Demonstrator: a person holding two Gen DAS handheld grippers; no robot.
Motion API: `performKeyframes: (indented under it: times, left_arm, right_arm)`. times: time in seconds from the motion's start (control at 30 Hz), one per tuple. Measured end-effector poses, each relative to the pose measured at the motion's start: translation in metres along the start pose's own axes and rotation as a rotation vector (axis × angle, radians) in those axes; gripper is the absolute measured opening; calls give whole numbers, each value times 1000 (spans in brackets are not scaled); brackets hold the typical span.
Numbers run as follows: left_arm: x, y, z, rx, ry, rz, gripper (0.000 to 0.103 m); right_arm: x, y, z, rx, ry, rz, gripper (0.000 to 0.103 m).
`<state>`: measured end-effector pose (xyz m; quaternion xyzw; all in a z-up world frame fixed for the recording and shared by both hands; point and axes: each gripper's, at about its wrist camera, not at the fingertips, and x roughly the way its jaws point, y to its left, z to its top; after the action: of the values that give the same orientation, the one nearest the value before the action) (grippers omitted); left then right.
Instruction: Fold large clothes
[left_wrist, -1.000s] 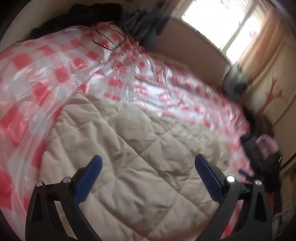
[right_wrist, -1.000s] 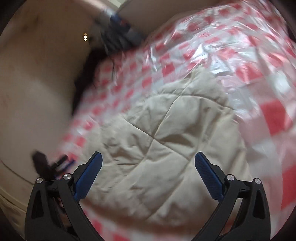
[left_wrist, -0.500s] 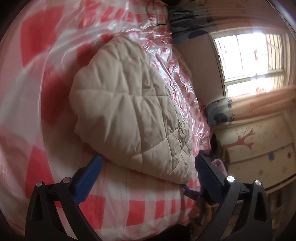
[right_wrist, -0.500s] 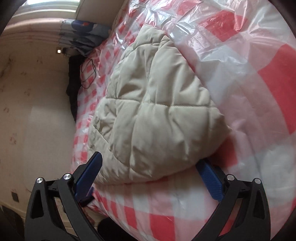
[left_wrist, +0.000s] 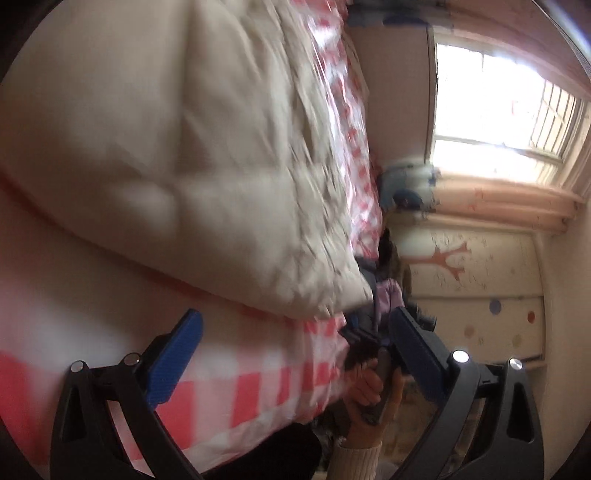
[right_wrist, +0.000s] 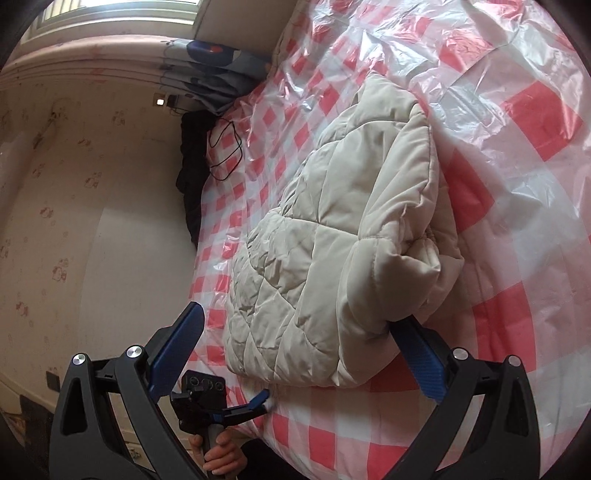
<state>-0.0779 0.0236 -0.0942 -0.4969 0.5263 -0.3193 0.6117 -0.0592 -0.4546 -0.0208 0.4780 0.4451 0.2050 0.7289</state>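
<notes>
1. Left wrist view: left gripper (left_wrist: 293, 341) had its jaws wide apart, nothing between them. Frame was motion-blurred.
2. Same view: beige quilted jacket (left_wrist: 192, 147) lay folded on the bed, filling the upper left. Its near corner sat just above the jaws' gap, not touching them.
3. Bed was covered by a red-and-white checked plastic sheet (left_wrist: 258, 384).
4. A hand (left_wrist: 369, 391) with a cream cuff held a handle at the bed's edge, right of centre. Window (left_wrist: 495, 110) was at upper right.
5. Right wrist view: right gripper (right_wrist: 295, 338) had jaws apart, empty. The right jaw's tip sat at or just under the folded jacket's (right_wrist: 343, 236) near corner; contact unclear.
6. Jacket lay as a compact bundle in mid-bed on the checked sheet (right_wrist: 517, 110).
7. The other gripper (right_wrist: 255, 404) reached toward the jacket's near edge from below, hand (right_wrist: 221, 456) on its handle; its jaw state I couldn't tell from here.
8. Black cable (right_wrist: 227, 155) and dark clothing (right_wrist: 190, 184) lay at the far side, by the wall.
</notes>
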Motion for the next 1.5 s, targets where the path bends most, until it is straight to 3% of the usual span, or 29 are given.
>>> performKeyframes:
  times: [0.13,0.2,0.3,0.37,0.47,0.6,0.77,0.9,1.0,1.03,1.07,1.13,1.27,1.37,1.5]
  left_arm:
    - [100,-19,-22,-7,166,-69,96]
    - [142,-26,-28,-29,199,-90,96]
    - [183,-37,-27,-51,181,-99,96]
    - [190,-44,-24,-89,153,-118,96]
    - [181,-61,-15,-96,108,-165,96]
    - [174,-80,-9,-61,103,-166,96]
    - [172,-82,-7,-57,104,-155,96]
    - [165,-73,-5,-70,102,-178,96]
    - [152,-61,-14,-62,94,-171,96]
    - [147,-56,-17,-61,93,-163,96]
    - [138,-46,-20,-68,95,-155,96]
    - [119,-30,-23,-88,78,-145,96]
    - [55,-3,-15,-127,-48,-164,96]
    - [-7,17,1,-182,-193,-190,96]
    - [-54,40,18,-259,-278,-197,96]
  right_arm:
    - [0,-6,1,18,19,32,97]
    - [-1,-9,2,19,28,41,97]
    - [-1,-11,1,4,50,34,97]
    - [-4,-12,-2,-14,71,11,97]
    - [-10,-21,-10,-18,115,-33,97]
    - [-4,-45,-15,44,159,-42,97]
    - [12,-57,3,151,144,103,97]
    - [30,-66,24,214,165,120,97]
    - [30,-63,29,164,140,150,95]
    - [27,-58,30,138,122,166,87]
    - [25,-54,31,123,104,180,69]
    - [17,-47,34,111,76,220,48]
    - [12,-27,40,55,62,217,42]
    - [10,-15,44,37,49,232,39]
    - [6,0,45,11,47,256,38]
